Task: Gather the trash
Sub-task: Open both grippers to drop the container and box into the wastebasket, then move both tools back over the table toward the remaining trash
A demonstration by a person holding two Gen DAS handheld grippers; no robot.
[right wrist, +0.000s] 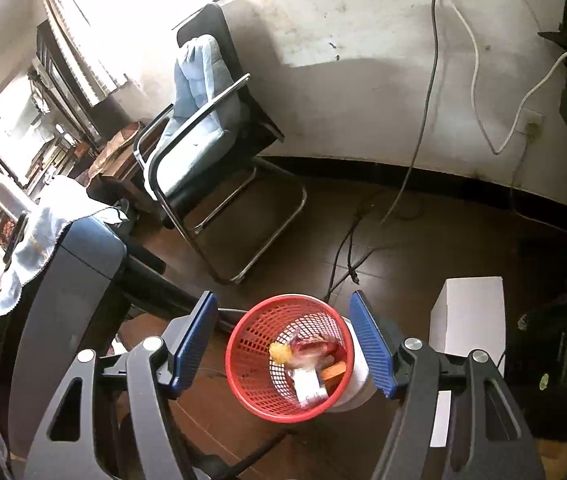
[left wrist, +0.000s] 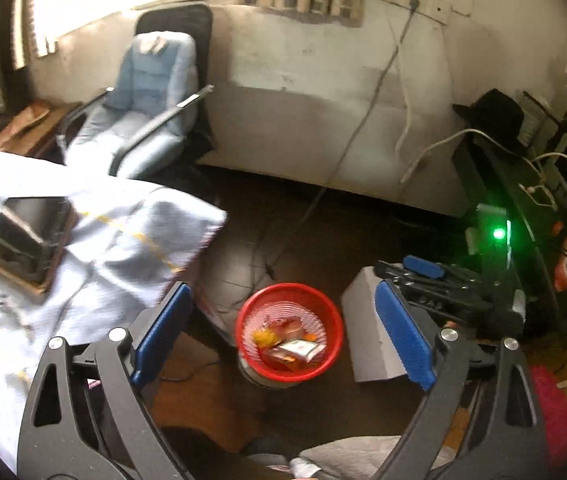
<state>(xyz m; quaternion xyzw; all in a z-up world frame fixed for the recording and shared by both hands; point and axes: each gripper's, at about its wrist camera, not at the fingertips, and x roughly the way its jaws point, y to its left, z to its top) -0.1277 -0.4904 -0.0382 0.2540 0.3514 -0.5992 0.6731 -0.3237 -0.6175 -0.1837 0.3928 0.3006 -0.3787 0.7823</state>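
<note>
The left gripper (left wrist: 283,332) stands wide apart and holds nothing; the red basket (left wrist: 325,354) sits on the floor below, between its pads, with wrappers (left wrist: 289,344) inside; a white box (left wrist: 367,332) stands just right of it, a cloth-covered bench (left wrist: 83,248) to the left; the right gripper (right wrist: 283,344) is also apart and empty, over the same basket (right wrist: 251,364); a chair (right wrist: 203,132) stands beyond.

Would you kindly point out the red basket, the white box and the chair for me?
red basket (right wrist: 243,360): right wrist view, on the inner mesh wall.
white box (right wrist: 469,316): right wrist view, on its top face.
chair (right wrist: 191,160): right wrist view, on the blue seat cushion.
</note>
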